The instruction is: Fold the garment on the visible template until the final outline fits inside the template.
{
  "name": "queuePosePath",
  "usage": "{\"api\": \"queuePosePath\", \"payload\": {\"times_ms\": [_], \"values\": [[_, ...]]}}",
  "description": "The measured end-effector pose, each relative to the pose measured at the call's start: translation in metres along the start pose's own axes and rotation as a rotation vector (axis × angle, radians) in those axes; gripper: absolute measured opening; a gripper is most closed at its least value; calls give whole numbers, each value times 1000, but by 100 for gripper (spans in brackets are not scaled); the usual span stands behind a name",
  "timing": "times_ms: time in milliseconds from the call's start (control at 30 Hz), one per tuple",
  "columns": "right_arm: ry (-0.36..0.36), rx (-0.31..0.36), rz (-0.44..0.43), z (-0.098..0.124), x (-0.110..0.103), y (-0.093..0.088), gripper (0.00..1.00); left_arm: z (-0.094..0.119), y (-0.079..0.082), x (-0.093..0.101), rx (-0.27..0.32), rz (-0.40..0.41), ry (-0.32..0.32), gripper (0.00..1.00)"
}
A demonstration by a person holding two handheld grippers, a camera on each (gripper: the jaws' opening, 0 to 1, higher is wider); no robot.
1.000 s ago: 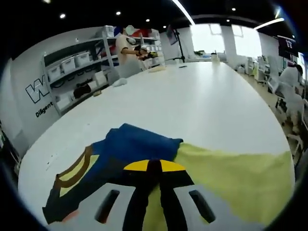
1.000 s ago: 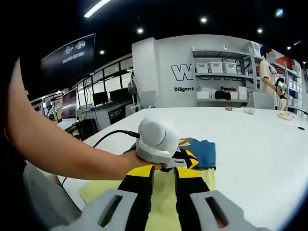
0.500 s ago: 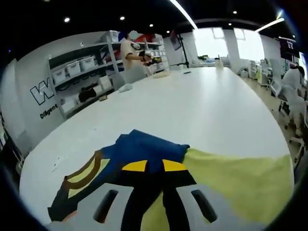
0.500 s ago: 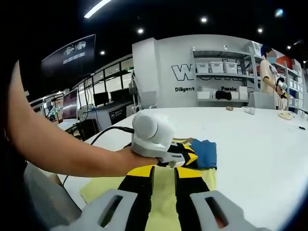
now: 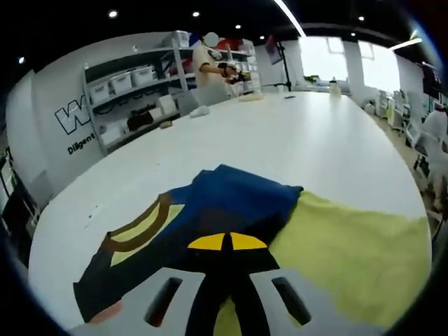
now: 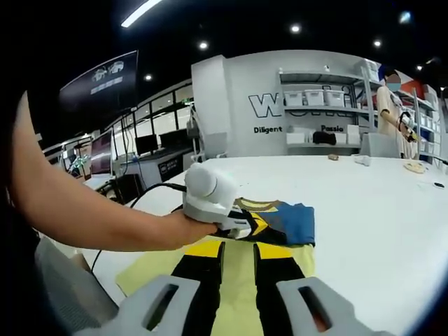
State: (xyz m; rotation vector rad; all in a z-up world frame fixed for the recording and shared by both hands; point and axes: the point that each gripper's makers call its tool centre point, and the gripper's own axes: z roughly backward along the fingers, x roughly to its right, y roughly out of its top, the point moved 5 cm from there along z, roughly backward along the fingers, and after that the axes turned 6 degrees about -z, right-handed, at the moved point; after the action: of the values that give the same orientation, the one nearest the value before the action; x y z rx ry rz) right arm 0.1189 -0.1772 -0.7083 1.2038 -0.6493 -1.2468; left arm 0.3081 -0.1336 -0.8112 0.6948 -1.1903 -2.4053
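A folded navy and blue garment [image 5: 210, 210] with a brown collar lies on a pale yellow template cloth [image 5: 350, 259] on the white table [image 5: 294, 140]. My left gripper [image 5: 227, 241] is shut, its yellow-tipped jaws pressed together on the garment's near edge. In the right gripper view that same left gripper [image 6: 245, 225] rests low over the garment [image 6: 287, 220], held by a person's hand. My right gripper [image 6: 239, 250] stands open above the template cloth [image 6: 154, 269], short of the garment, with nothing between its jaws.
A bare arm [image 6: 91, 217] and a black cable [image 6: 157, 196] cross the left of the right gripper view. Shelves with white bins [image 5: 133, 91] line the wall, and a person [image 5: 210, 59] stands there. Small items [image 5: 199, 110] lie far up the table.
The left gripper's jaws were slightly apart half a second ago and are now together. It has drawn back toward the person, so more of the garment and its collar shows.
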Motion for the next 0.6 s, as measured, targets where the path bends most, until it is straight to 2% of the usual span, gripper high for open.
{"api": "queuePosePath", "payload": {"times_ms": [133,267,600], "values": [[-2,0,-3,0,1,0,14,-5,-7,2,-33,-10,-9,0],[-3,-2,-4,0,1,-1,14,-10,-8,4,-38,-19,-17,0],[-5,-3,-6,1,1,-1,14,-20,12,8,12,-40,-25,0]]}}
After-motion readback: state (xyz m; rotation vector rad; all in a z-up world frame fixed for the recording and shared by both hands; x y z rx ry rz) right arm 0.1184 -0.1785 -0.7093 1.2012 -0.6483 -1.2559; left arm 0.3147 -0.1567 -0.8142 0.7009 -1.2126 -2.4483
